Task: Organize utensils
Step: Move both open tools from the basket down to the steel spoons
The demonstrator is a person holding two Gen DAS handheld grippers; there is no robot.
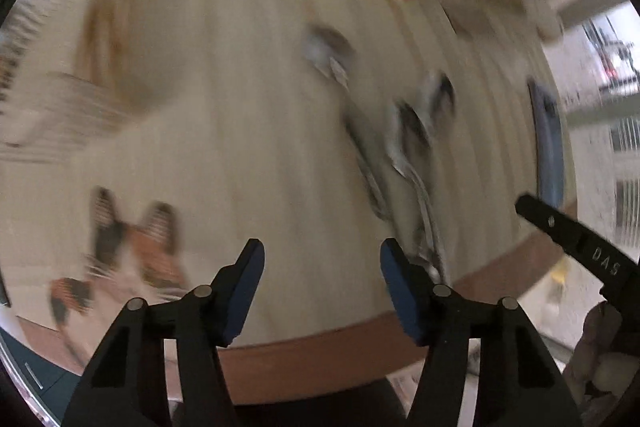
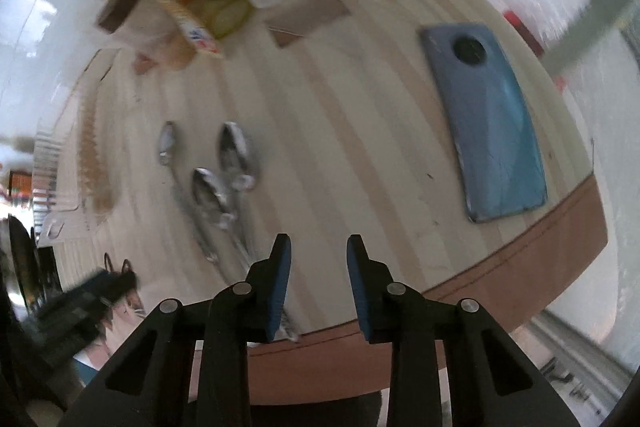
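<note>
Nearest, the left gripper (image 1: 322, 293) is parted and empty over the worktop (image 1: 240, 147) edge; the right gripper (image 2: 319, 285) is narrower, likewise holding nothing. Just beyond lie three metal spoons (image 2: 218, 183), shiny, bowls away, handles bunched toward the edge and partly overlapping. Best to slow down, line the pads across one outer handle and pinch it alone. Farther right lies a blue phone (image 2: 492, 119), well apart.
</note>
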